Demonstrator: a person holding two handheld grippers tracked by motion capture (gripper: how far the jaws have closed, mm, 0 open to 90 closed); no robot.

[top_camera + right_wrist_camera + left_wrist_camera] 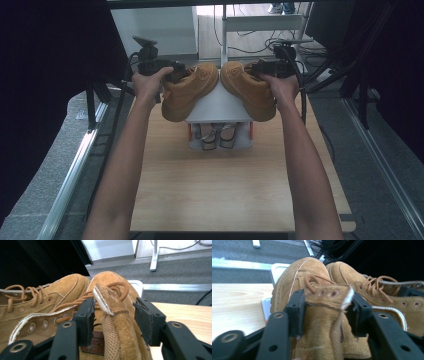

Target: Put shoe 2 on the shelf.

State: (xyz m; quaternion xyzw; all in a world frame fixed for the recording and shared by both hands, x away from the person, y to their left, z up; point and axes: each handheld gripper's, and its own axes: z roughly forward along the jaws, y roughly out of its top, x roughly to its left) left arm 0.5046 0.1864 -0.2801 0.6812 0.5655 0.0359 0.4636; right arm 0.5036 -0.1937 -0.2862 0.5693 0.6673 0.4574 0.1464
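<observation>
Two tan suede boots [192,90] [248,89] — toes touching, atop white rack [218,107].

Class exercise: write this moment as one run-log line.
left gripper: open around left boot tongue | right gripper: open around right boot tongue | boots: toe to toe on white rack

A light wooden surface [235,190] stands on grey carpet floor [45,170], with metal rails [75,165] along both sides. Beyond it, a white table frame [260,22] and tangled cables [260,42] sit in bright light.
</observation>
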